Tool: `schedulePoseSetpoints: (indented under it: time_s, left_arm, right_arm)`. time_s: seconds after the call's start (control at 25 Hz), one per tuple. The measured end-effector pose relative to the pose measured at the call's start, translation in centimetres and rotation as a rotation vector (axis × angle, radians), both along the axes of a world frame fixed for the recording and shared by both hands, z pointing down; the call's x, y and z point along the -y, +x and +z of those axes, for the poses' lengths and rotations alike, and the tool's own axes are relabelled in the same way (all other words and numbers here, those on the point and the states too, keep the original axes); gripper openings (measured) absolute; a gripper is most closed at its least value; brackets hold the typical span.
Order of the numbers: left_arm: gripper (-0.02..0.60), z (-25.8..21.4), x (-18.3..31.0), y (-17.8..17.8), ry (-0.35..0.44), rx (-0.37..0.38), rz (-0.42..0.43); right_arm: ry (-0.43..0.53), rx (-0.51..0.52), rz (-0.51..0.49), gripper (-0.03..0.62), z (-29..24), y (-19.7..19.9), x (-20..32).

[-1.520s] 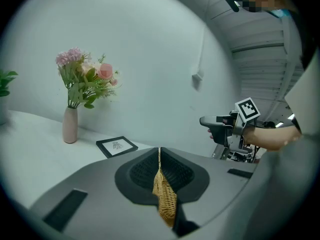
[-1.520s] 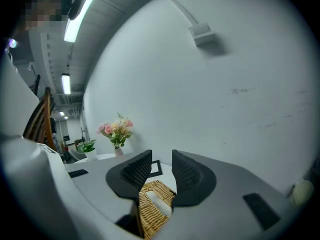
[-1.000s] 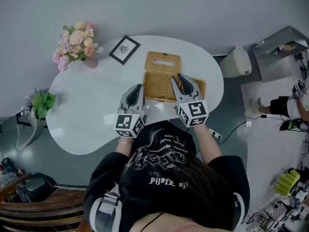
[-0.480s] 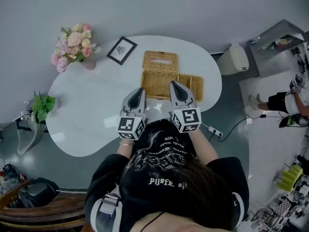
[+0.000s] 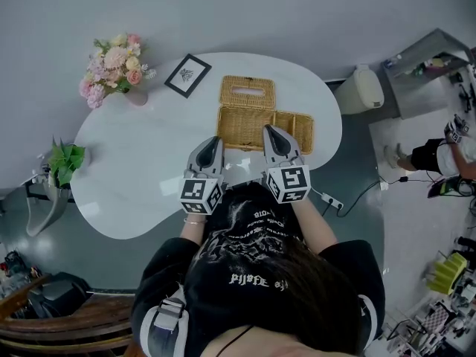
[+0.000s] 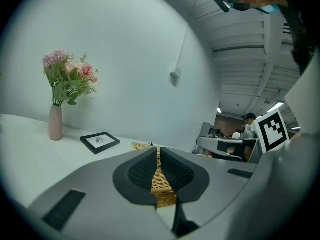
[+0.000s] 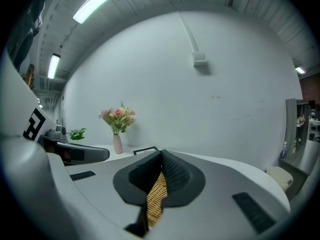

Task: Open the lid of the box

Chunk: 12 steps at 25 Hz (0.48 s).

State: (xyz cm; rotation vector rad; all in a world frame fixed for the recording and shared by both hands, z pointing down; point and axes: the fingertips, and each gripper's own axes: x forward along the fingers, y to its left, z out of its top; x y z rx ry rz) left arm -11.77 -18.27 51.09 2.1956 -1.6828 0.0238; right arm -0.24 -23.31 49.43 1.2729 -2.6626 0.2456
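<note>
— What is new compared with a second ago?

— The right gripper (image 5: 268,129). A second ago it reaches out over the wicker box (image 5: 239,129) with its jaws apart. Now it is drawn back toward the person, and its tip shows only over the box's near edge. Its jaws are pressed together with nothing between them. In the right gripper view just a sliver of weave shows beyond the closed pads.

— And the other one?

— The left gripper (image 5: 213,141) hangs beside it, at the centre of the head view, over the white table (image 5: 134,177). It is a little nearer the person than before. Its jaws are together as well and carry nothing. The left gripper view shows the same thin strip of wicker past them.

— Where is the box, then?

— Upper centre of the head view, on the table, to the right of the framed picture (image 5: 190,76) and the vase of pink flowers (image 5: 117,64). Its lid (image 5: 248,92), the piece with the slot, lies flipped back flat toward the top of the frame, meeting the box's far edge. It lies that way in the earlier frames too.

— So the job is done?

— I judge so, because the lid is open and both grippers are off it. I have one doubt, about the darker wicker stretch (image 5: 297,134) at the box's right. I cannot tell whether it is a second flap or part of the body.
</note>
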Motion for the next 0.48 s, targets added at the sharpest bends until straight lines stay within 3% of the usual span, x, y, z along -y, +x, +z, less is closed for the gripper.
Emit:
schedulePoseSetpoints:
  time_s: [0.48]
  left_arm:
    - [0.026, 0.20, 0.91, 0.63, 0.000, 0.018, 0.001]
  right_arm:
    - [-0.001, -0.001, -0.015, 0.025, 0.40, 0.12, 0.83]
